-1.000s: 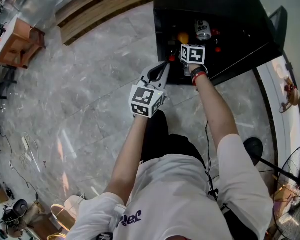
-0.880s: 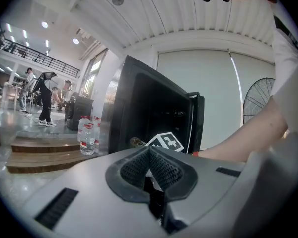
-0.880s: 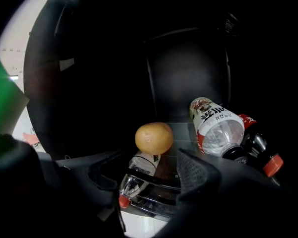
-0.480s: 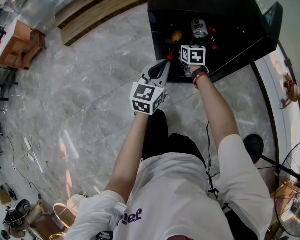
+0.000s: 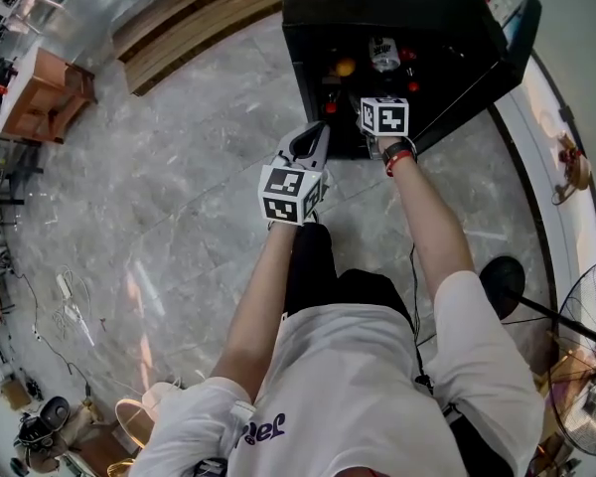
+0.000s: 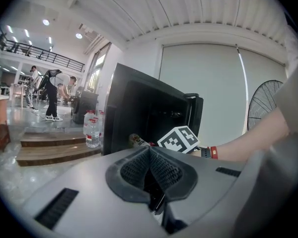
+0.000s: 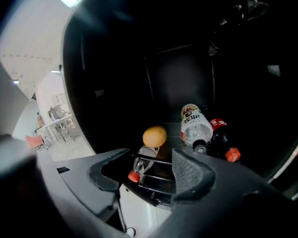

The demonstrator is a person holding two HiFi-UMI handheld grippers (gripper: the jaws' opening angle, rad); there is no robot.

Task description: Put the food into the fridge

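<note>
1. Against a second ago, the right gripper (image 7: 151, 158) sits a touch further back from the fridge (image 5: 377, 8) mouth; its jaws have just been closing slightly, yet they stand wide apart, gripping nothing; the left gripper (image 6: 149, 151) hovers outside at 7 o'clock of it in the head view, jaws pressed together, empty.
2. Food's inside: the orange (image 7: 154, 136) lies at 12 o'clock from the right jaws, well beyond them; a white-labelled bottle (image 7: 194, 125) lies at 1 o'clock, with a dark bottle (image 7: 221, 139), red-capped, just beside it at 2 o'clock; a clear bottle (image 7: 145, 161), red cap outward, shows through the jaw gap, untouched.
3. Around: the door (image 5: 512, 43) hangs open at 2 o'clock in the head view; water bottles (image 6: 92, 130) stand at 9 o'clock in the left gripper view, a fan (image 6: 262, 105) at 3 o'clock; marble floor (image 5: 179, 187) lies below.
</note>
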